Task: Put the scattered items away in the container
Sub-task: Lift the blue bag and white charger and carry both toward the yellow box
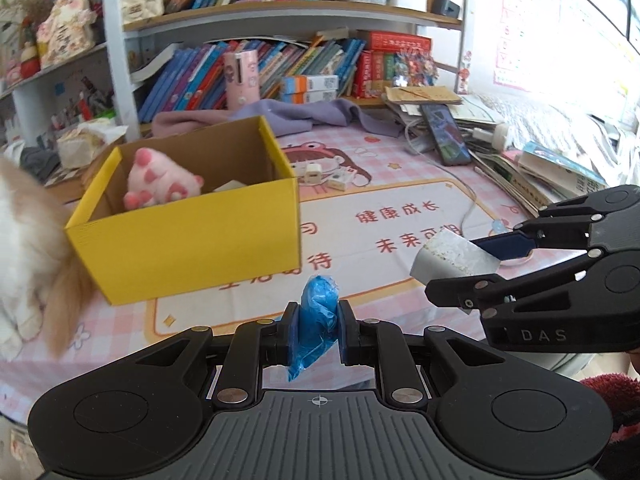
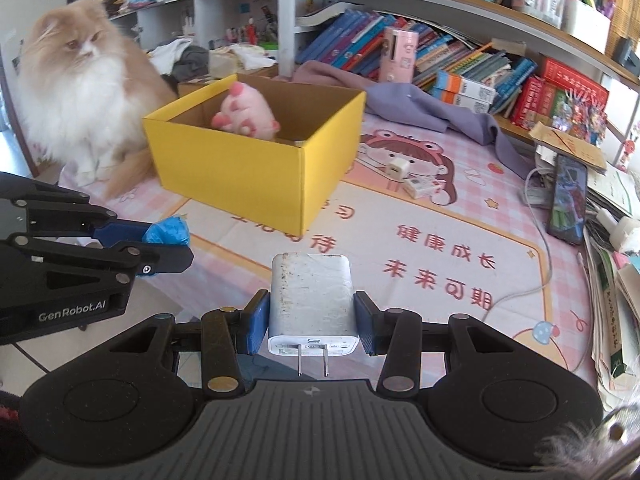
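A yellow cardboard box (image 1: 192, 236) (image 2: 256, 184) stands open on the pink mat with a pink plush toy (image 1: 158, 180) (image 2: 244, 114) inside. My left gripper (image 1: 318, 330) is shut on a crumpled blue plastic bag (image 1: 316, 316), held above the mat in front of the box; it also shows in the right wrist view (image 2: 170, 232). My right gripper (image 2: 312, 326) is shut on a white wall charger (image 2: 312, 300), prongs toward the camera, to the right of the box; the charger also shows in the left wrist view (image 1: 452, 258).
Two small white chargers (image 2: 398, 170) (image 2: 420, 188) lie on the mat right of the box. A fluffy orange-white cat (image 2: 84, 80) sits left of the box. A phone (image 2: 568, 200) with a cable, book piles and a purple cloth (image 2: 420, 108) line the back and right.
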The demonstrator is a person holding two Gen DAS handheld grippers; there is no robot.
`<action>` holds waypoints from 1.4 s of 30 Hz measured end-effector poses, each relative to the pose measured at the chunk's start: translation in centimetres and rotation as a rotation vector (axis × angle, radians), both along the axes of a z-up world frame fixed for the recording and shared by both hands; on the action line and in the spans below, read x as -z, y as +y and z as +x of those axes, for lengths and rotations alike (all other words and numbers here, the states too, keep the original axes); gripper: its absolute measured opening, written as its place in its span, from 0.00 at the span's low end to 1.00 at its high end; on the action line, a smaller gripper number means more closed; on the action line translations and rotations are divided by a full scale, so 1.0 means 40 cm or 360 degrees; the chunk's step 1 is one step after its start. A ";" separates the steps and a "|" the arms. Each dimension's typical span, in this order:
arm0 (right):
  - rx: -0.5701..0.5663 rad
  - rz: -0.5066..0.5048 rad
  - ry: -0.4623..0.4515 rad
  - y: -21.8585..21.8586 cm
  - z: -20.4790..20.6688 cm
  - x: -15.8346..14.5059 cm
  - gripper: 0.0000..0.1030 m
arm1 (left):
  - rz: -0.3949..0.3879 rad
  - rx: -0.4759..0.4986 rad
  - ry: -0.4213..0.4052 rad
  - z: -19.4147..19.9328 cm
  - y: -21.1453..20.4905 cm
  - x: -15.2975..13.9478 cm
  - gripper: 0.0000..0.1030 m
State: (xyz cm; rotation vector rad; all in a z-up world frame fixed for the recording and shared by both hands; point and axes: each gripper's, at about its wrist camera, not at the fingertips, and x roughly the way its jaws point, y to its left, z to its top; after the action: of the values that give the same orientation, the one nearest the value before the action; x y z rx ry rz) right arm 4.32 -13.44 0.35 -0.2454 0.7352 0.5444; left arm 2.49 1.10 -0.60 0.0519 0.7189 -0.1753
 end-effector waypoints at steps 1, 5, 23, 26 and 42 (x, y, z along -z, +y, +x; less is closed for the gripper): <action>-0.0012 -0.0003 0.0000 0.005 -0.002 0.000 0.41 | -0.0008 -0.0013 0.0004 -0.002 0.007 0.001 0.17; -0.0060 -0.0015 0.0002 0.028 -0.008 0.000 0.41 | -0.0022 -0.0053 0.0029 -0.009 0.028 0.010 0.17; -0.0242 -0.0019 0.0039 0.135 -0.020 0.008 0.41 | -0.0043 -0.0209 0.0113 -0.047 0.123 0.033 0.17; -0.0268 -0.0012 0.0045 0.153 -0.023 0.009 0.41 | -0.0040 -0.0233 0.0111 -0.055 0.138 0.031 0.17; -0.0363 0.0034 -0.0003 0.184 0.030 -0.013 0.41 | -0.0033 -0.0308 -0.0028 -0.014 0.182 -0.032 0.17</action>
State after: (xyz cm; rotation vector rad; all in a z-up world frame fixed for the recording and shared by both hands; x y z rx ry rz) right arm 5.52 -6.08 0.86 -0.3123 0.7034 0.7678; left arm 1.93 8.39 0.67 -0.0358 0.7003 0.0032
